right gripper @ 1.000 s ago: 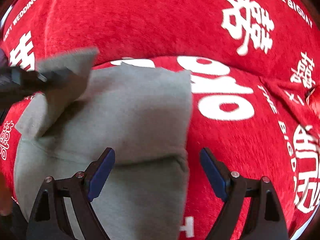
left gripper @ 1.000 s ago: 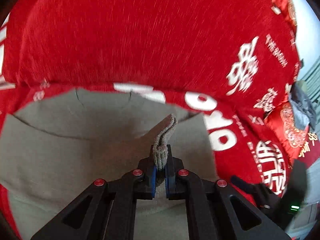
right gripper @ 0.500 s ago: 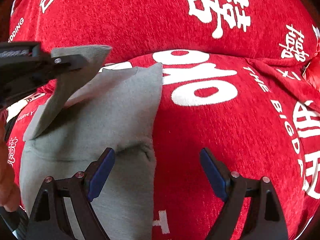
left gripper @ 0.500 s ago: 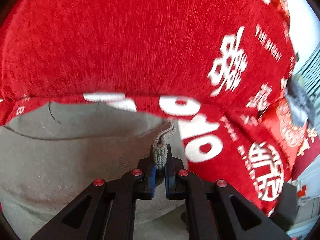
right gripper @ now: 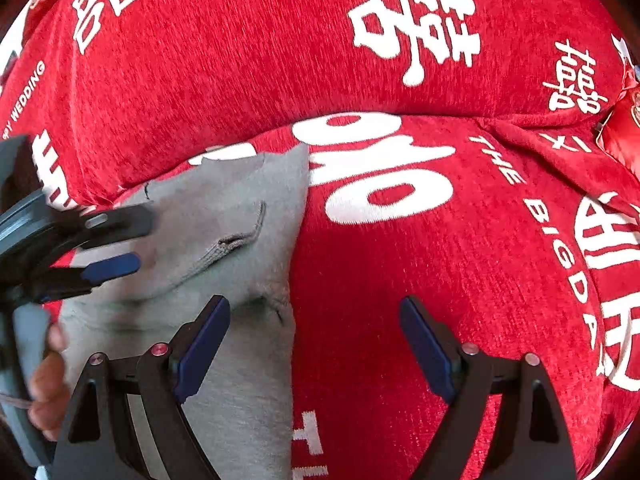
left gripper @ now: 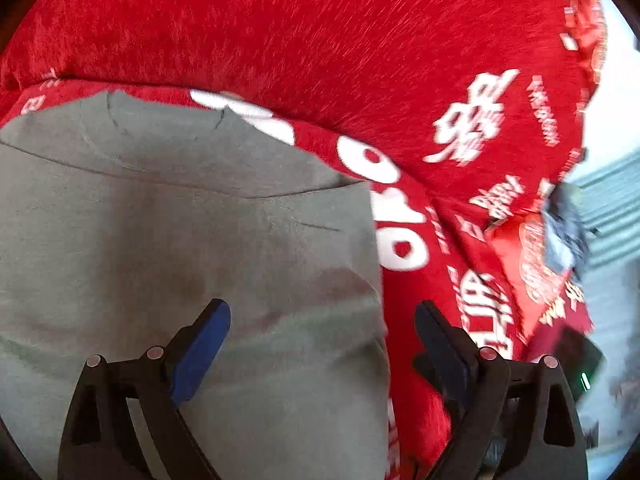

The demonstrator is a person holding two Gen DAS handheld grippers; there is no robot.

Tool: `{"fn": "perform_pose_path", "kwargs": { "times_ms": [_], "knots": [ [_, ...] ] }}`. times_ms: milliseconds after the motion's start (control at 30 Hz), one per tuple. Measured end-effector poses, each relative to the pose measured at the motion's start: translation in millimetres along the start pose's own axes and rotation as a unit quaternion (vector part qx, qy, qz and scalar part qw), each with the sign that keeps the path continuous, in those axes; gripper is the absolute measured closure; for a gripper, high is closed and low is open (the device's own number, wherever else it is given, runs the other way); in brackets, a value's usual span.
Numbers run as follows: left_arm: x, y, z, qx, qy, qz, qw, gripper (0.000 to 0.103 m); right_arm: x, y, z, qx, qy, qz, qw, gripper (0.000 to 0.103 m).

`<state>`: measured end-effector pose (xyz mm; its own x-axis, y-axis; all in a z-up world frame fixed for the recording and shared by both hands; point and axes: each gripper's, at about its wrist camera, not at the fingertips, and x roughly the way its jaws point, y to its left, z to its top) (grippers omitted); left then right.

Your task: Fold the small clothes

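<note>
- Since the earlier frames the left gripper (left gripper: pixel 322 344) had let go of the ribbed cuff it was pinching; its jaws had just been opening and now stood wide, nothing pressed between the blue pads.
- Released, the sleeve lay folded across the body of the grey garment (left gripper: pixel 180 240), and its ribbed cuff (right gripper: pixel 224 246) rested flat on the cloth in the right wrist view.
- That garment lay on the red cover (right gripper: pixel 280 60) — a plush cloth printed with large white characters and English words — with its right edge running straight down beside the big white lettering.
- One left finger hung over the grey cloth and the other over the red cover just past the garment's edge; whether either touched the fabric could not be told.
- The right gripper (right gripper: pixel 314 344) stood spread as wide as before and empty — its left finger over the garment's lower right part, its right finger over bare red cover.
- In the right wrist view the left gripper showed at the left margin, blurred, above the folded sleeve, with part of a hand (right gripper: pixel 46 388) below it.
- Far right in the left wrist view, a red cushion (left gripper: pixel 536 276) with a dark object on it lay at the cover's edge.
</note>
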<state>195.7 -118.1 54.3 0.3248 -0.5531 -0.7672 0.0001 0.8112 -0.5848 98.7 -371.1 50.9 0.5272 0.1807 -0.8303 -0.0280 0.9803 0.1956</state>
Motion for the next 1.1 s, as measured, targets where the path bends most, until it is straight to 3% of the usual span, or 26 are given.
{"fn": "perform_pose_path", "kwargs": {
  "times_ms": [100,200,267,333,400,433,567,600,633,667,700,767,833,867,967,1067,1100],
  "knots": [
    [-43.7,25.0,-6.6,-0.001,-0.037,0.01,0.9993,0.009,-2.7,8.6,4.7,-0.01,-0.007,0.014,1.0,0.014],
    [-79.2,64.3,-6.6,-0.026,-0.092,0.087,0.9916,0.009,3.9,23.8,10.3,-0.023,0.001,0.029,0.999,0.014],
    [-93.6,93.2,-7.1,-0.048,-0.113,0.14,0.9825,0.009,6.6,36.9,14.7,-0.028,0.001,0.066,0.997,0.014],
    [-100.1,120.1,-8.6,-0.071,-0.117,0.179,0.9743,0.009,13.7,46.0,18.9,-0.017,0.008,0.122,0.992,0.015],
    [-103.2,139.5,-11.9,-0.088,-0.117,0.194,0.97,0.009,26.8,51.9,23.1,-0.012,0.022,0.141,0.99,0.02],
    [-101.5,146.7,-13.9,-0.095,-0.113,0.199,0.9688,0.009,33.9,54.1,25.3,-0.009,0.032,0.15,0.988,0.029],
    [-85.0,157.1,-23.7,-0.093,-0.098,0.214,0.9675,0.01,70.3,58.9,36.2,0.029,0.076,0.184,0.98,0.035],
    [-81.1,154.3,-22.8,-0.085,-0.099,0.219,0.9669,0.009,75.3,60.3,37.0,0.035,0.082,0.17,0.981,0.045],
    [-79.9,149.6,-22.6,-0.073,-0.093,0.224,0.9673,0.009,80.5,59.6,38.6,0.041,0.084,0.157,0.983,0.072],
    [-80.5,146.6,-22.6,-0.067,-0.09,0.22,0.9691,0.01,80.9,59.4,40.3,0.041,0.079,0.162,0.983,0.091],
    [-84.2,143.0,-22.7,-0.06,-0.095,0.208,0.9717,0.009,79.1,58.8,41.9,0.041,0.073,0.159,0.984,0.095],
    [-91.5,138.5,-20.6,-0.05,-0.107,0.213,0.9699,0.009,66.5,58.0,43.2,0.031,0.043,0.143,0.988,0.095],
    [-80.6,142.3,-18.2,-0.05,-0.086,0.24,0.9656,0.009,64.5,58.9,42.4,0.02,0.035,0.105,0.994,0.095],
    [-66.1,148.2,-18.3,-0.05,-0.049,0.248,0.9662,0.009,70.9,57.8,41.2,0.023,0.045,0.091,0.995,0.095],
    [-66.1,135.5,-19.1,0.009,-0.052,0.282,0.958,0.009,84.9,53.8,38.2,0.045,0.08,0.102,0.991,0.092],
    [-86.1,131.9,-14.6,-0.007,-0.068,0.244,0.9673,0.01,67.4,50.3,41.4,0.043,0.068,0.094,0.992,0.08],
    [-93.5,131.0,-11.2,-0.014,-0.079,0.235,0.9687,0.01,57.0,48.5,43.5,0.037,0.052,0.077,0.995,0.07]
  ]
}}
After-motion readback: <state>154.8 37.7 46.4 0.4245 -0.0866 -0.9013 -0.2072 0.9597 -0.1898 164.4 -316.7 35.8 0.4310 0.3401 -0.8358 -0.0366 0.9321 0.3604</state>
